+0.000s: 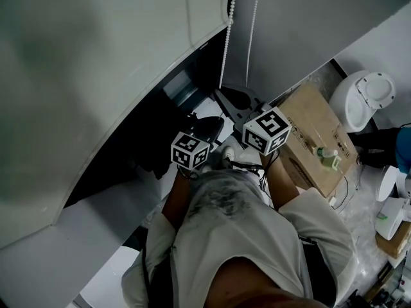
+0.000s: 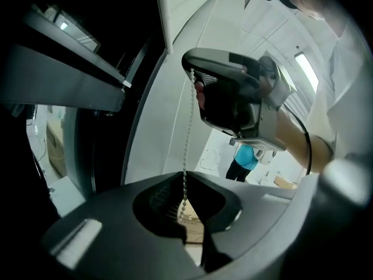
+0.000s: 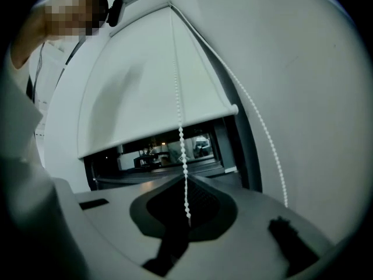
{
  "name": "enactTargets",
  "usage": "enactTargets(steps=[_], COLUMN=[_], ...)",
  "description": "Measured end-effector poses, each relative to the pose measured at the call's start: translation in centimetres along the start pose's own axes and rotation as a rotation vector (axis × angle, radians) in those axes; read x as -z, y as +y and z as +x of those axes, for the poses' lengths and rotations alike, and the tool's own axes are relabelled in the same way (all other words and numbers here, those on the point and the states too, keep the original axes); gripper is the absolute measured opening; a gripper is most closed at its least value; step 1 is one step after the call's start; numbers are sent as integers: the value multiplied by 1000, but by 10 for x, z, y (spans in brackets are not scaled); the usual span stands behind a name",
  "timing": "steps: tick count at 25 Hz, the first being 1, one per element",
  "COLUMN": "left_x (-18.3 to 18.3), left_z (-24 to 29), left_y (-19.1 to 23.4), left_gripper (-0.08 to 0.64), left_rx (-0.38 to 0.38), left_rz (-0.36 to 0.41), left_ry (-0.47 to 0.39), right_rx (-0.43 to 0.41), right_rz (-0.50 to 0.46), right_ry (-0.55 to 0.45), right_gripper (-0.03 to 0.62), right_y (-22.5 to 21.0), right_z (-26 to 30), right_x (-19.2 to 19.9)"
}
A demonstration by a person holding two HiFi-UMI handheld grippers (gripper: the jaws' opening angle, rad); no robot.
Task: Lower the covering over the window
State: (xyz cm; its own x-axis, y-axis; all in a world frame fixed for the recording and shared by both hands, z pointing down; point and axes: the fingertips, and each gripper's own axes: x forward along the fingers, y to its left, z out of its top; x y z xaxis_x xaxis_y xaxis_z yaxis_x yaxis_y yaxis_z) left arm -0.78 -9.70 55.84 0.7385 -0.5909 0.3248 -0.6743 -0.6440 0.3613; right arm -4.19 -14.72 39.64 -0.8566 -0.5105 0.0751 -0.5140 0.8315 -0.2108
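Both grippers are clenched on the bead chain [image 1: 227,40] of the roller blind [image 1: 96,63], right by the window.

The head view looks down past the person's shoulders. It shows the two marker cubes, left [image 1: 190,150] and right [image 1: 266,131], close together below the hanging chain. The jaws themselves are hard to read from up there. This view alone takes in the clutter on the right: a cardboard box [image 1: 314,133] with a small bottle [image 1: 329,157] on top, and a white rounded appliance [image 1: 366,98] beyond it.

The left gripper [image 2: 185,198] shows its grip in its own view. The jaws are pinched together on the chain, which climbs straight up to the tip of the right gripper, hanging higher and just beside. Only this view catches a person in a teal top [image 2: 245,159] standing far back in the room.

The right gripper [image 3: 186,212] view faces the window. Its jaws are shut on one strand of beads. A second strand [image 3: 262,133] drops along the frame to the right, well clear of the jaws. Here the blind's bottom bar [image 3: 175,130] is plain to see, drawn most of the way down. A dark strip of uncovered window [image 3: 157,156] is left beneath it, above the sill.
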Motion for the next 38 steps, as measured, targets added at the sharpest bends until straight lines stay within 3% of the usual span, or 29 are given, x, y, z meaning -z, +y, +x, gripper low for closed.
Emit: enactTargets(steps=[2,4,8,12,15,20,24,27,29,33,38], left_x=[-1,-5,-29,-94,-159,-247,-285,-297,-298,-294,-269], left_z=[-4,-13,-45,-77,-88,-85,-80,-73,-71,-73,-66], left_y=[-3,-6,-7,-10,-22,-43,-55,-63,-66,-72,-68], left_gripper=[28,80,149,155,156,150,143,100,20,20,18], left_rx=[9,15,-13,-56,-49,-38,-26,-25,-33,-22,-4], left_rz=[11,17,15,56,142,282,345,378,382,355,326], left_ry=[6,2,-76,-229,-338,-434,-466,-471,-477,-491,-443], right_rx=[6,13,25,24,17,3,-8,-14,-14,-12,-4], right_rz=[10,10,9,6,5,3,-4,-9,-9,-13,8], right_ry=[1,1,0,-2,-2,2,7,9,8,15,75], right_gripper=[22,21,22,21,23,23,21,22,23,22,21], right_y=[-2,-5,-10,-10,-5,4,10,13,14,14,13], right_z=[-2,-4,-9,-10,-9,-9,-8,-9,-9,-9,-8], right_x=[1,-1,0,0,0,2,3,3,3,5,31])
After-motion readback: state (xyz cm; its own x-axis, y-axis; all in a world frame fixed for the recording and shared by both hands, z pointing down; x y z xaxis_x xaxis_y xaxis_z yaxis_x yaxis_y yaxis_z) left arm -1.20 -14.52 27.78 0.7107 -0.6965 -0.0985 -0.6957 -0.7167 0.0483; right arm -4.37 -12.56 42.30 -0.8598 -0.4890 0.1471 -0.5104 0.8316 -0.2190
